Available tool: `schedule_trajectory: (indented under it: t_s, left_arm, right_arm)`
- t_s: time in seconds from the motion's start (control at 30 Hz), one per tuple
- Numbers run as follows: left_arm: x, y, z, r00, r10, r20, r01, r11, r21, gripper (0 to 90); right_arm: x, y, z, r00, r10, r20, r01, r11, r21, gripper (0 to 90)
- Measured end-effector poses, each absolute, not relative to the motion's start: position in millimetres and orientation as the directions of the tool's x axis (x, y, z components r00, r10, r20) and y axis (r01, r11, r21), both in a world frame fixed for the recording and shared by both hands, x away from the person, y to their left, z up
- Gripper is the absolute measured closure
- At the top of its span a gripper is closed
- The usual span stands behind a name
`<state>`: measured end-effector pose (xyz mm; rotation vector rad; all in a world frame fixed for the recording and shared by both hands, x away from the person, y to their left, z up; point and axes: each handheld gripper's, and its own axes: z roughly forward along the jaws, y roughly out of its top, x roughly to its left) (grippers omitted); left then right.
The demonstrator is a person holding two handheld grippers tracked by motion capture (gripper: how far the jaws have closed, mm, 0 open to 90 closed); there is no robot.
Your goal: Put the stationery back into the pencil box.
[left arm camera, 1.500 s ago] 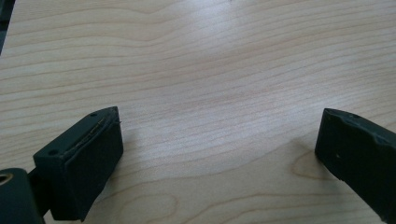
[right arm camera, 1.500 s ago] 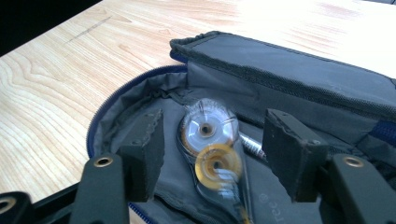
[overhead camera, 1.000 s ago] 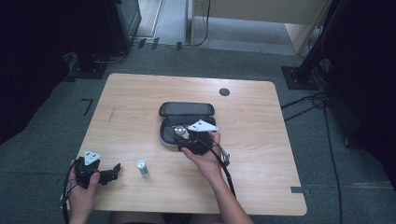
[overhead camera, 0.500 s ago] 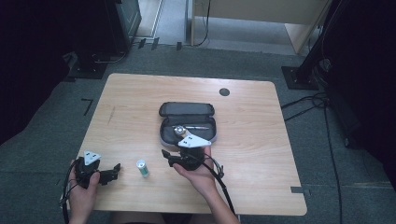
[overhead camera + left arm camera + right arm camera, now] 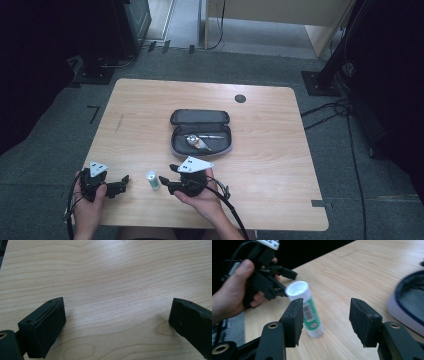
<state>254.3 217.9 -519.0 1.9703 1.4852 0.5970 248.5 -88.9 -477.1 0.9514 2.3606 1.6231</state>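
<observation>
The right gripper [image 5: 165, 183] lies low over the near edge of the worktop [image 5: 270, 150], pointing toward the person's left, its jaws half apart and just now closing, with nothing between the pads. In the right gripper view the glue stick [image 5: 305, 307] stands upright just beyond its left jaw, partly behind it, untouched as far as I can see. The left gripper [image 5: 123, 183] is at the near left corner, its jaws spread wide over bare wood in the left gripper view, holding nothing.

Both hands come in from the near edge; the right hand [image 5: 202, 197] cups its gripper from below, and the left hand [image 5: 90, 207] grips its own by the body.

The glue stick sits between the two grippers, nearer the right one. Farther back, mid-worktop, an open dark pencil case [image 5: 201, 132] holds a few small items. Grey floor surrounds the worktop, with dark stands [image 5: 327, 75] behind.
</observation>
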Motion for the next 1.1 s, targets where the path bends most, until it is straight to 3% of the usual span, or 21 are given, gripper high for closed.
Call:
schedule_trajectory:
  t_s: [0.6, 0.67, 0.77, 0.8, 1.1]
  left_arm:
    - [254, 218, -519, 0.275, 0.961, 0.002, 0.695, -0.2, 0.691, 1.3]
    - [254, 218, -519, 0.275, 0.961, 0.001, 0.695, -0.199, 0.691, 1.3]
    - [254, 218, -519, 0.277, 0.961, 0.003, 0.695, -0.203, 0.69, 1.3]
    - [254, 218, -519, 0.277, 0.961, 0.003, 0.695, -0.202, 0.69, 1.3]
    - [254, 218, -519, 0.277, 0.961, 0.002, 0.695, -0.202, 0.69, 1.3]
  right_arm:
    - [247, -51, -484, -0.823, 0.527, 0.212, 0.399, 0.271, 0.876, 43.6]
    - [247, -47, -485, -0.819, 0.538, 0.2, 0.398, 0.281, 0.873, 47.1]
    - [247, -45, -487, -0.807, 0.561, 0.183, 0.394, 0.282, 0.875, 63.2]
    - [247, -45, -486, -0.797, 0.575, 0.186, 0.401, 0.272, 0.875, 64.8]
    - [255, -62, -479, -0.754, 0.616, 0.229, 0.445, 0.223, 0.867, 65.9]
